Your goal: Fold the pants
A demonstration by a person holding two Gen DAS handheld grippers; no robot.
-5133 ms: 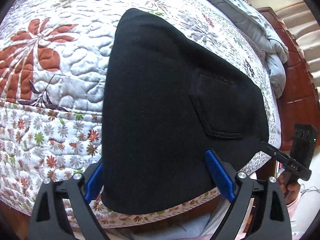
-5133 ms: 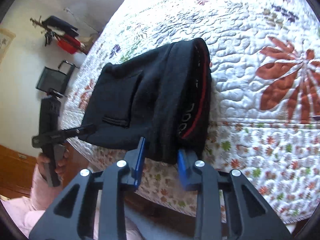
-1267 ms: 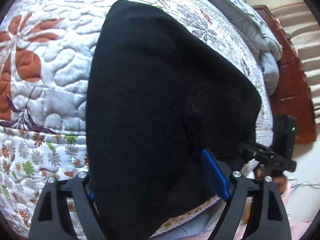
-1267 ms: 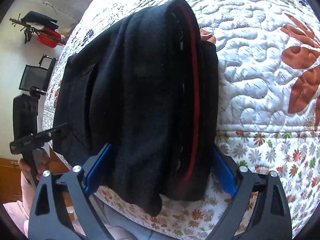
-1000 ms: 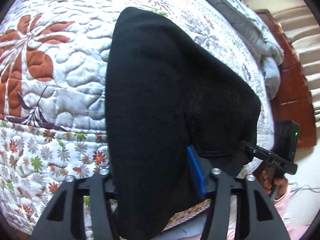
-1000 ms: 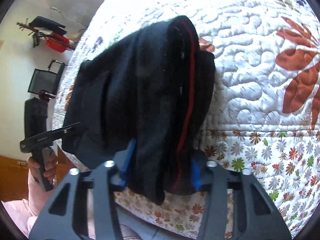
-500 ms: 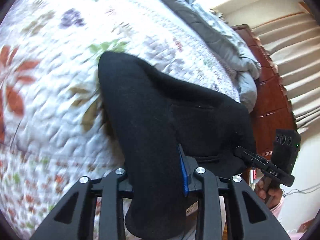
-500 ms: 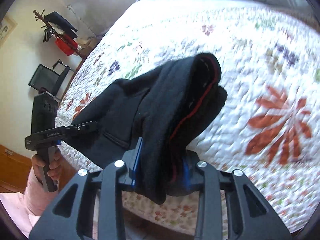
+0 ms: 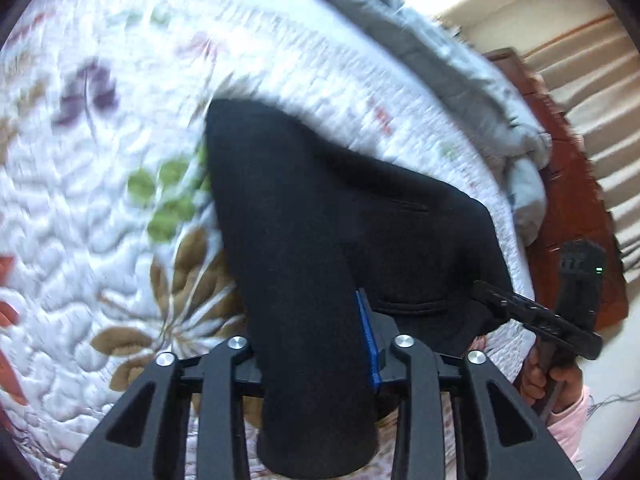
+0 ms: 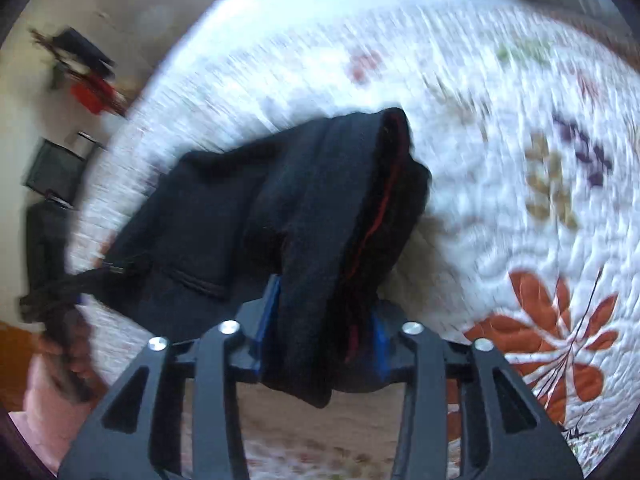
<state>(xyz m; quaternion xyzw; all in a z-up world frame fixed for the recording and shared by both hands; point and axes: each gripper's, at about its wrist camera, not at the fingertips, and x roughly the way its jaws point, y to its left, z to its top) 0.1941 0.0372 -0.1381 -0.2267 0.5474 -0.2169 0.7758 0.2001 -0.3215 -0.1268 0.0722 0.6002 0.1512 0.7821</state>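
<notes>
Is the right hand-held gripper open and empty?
No, the right hand-held gripper is shut on a thick bunch of the black pants.

A bed point(image 9: 120, 128) fills most of both views, covered by a white quilt point(image 10: 500, 128) stitched with rust, green and purple flowers. A grey blanket point(image 9: 472, 92) lies bunched along its far edge beside reddish-brown wooden furniture point(image 9: 568, 184) and pale pleated curtains point(image 9: 608, 92). By the cream wall point(image 10: 120, 4) stand a black chair point(image 10: 52, 168) and something red point(image 10: 90, 94), blurred.
</notes>
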